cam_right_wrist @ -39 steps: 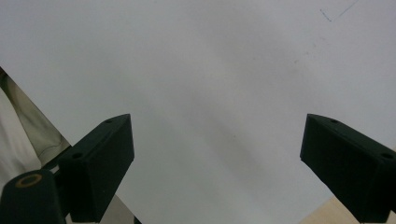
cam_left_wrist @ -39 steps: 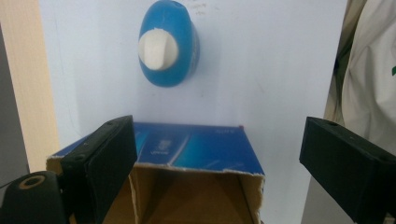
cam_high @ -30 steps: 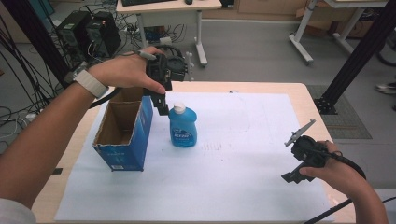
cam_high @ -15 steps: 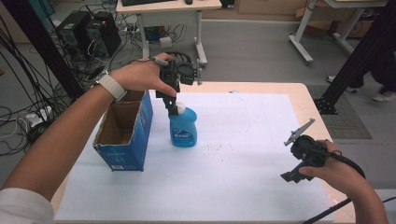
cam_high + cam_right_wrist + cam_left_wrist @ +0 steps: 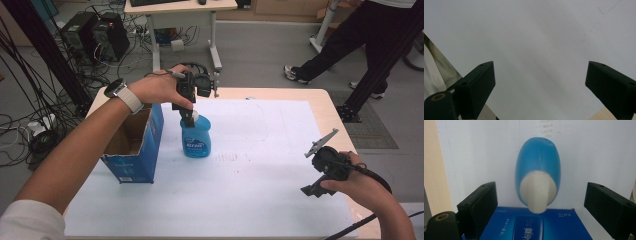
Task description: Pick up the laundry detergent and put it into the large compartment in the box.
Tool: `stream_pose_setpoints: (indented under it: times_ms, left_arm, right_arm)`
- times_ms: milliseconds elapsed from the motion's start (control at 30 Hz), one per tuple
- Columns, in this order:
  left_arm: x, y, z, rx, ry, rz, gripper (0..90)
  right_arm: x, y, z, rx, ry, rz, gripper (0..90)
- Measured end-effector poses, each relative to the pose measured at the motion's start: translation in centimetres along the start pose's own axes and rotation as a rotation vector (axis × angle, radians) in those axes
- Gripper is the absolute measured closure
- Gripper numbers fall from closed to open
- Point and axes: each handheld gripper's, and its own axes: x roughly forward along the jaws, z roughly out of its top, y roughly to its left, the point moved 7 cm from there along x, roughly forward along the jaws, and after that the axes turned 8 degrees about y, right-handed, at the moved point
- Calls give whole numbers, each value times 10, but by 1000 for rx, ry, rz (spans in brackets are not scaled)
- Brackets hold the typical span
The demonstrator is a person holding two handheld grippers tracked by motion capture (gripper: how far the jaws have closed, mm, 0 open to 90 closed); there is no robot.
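The left gripper is hanging over the blue bottle's white cap with its jaws spread wide and gripping nothing, lined up to straddle it. The bottle is standing upright toward the white sheet's far-left corner, just beside the open blue box. The right gripper is idling near the sheet's right edge, jaws wide and empty, keeping clear.

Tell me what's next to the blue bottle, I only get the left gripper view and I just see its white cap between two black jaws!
Observer: In the high view a blue cardboard box stands right beside the blue bottle, its top open.
Operator: Is the gripper squeezing the cap?
Observer: No. From above, the left gripper hangs over the white cap, jaws spread either side.
Operator: Where's the other hand?
Observer: The right gripper rests far off by the table edge, jaws open over the bare white sheet.
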Motion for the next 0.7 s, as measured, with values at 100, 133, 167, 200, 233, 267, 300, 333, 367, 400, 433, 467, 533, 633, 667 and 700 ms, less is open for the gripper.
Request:
stream_pose_setpoints:
  times_ms: [100, 133, 167, 200, 233, 267, 300, 333, 367, 400, 433, 467, 533, 633, 667, 700]
  left_arm:
    - [4, 2, -1, -1, -4, -4, 119]
    - [5, 3, -1, -2, -5, -4, 119]
    - [8, 5, -1, -4, -6, -6, 119]
    - [9, 5, -1, -6, -8, -7, 119]
    - [10, 6, -1, -3, -8, -5, 119]
    - [11, 6, -1, -2, -9, -6, 119]
    - [12, 6, -1, -5, -12, -8, 119]
    - [14, 7, 0, -6, -10, -9, 119]
    - [15, 7, 0, -6, -12, -9, 119]
    - [16, 8, 1, -6, -12, -10, 119]
    - [17, 8, 1, -5, -10, -10, 119]
    - [18, 8, 3, -2, -6, -13, 120]
    - [19, 8, 3, -1, -5, -12, 124]
    - [23, 9, 5, -4, -2, -9, 127]
    - [23, 9, 5, -4, -2, -9, 130]
    - [25, 9, 5, -5, -4, -10, 130]
  right_arm:
    - [0, 0, 0, 2, 1, 2, 91]
    - [0, 0, -1, 1, 0, 2, 91]
    - [0, 0, -1, 4, 1, 3, 91]
    - [0, 0, -1, 5, 1, 3, 91]
    - [0, 0, -1, 5, 1, 2, 91]
    - [0, 0, -1, 5, -1, -1, 91]
    - [0, 0, -1, 5, -4, -3, 92]
    - [0, 0, -2, 6, -6, -1, 91]
    - [0, 0, -2, 5, -7, -2, 92]
    - [0, 0, -2, 6, -6, -3, 92]
    - [0, 0, -2, 6, -5, -2, 92]
    - [0, 0, -1, 4, -5, -1, 92]
    - [0, 1, -2, 5, -5, -1, 92]
    - [1, 0, -3, 7, -5, -3, 92]
    - [1, 0, -3, 7, -5, -3, 92]
    - [1, 0, -3, 7, -6, -1, 92]
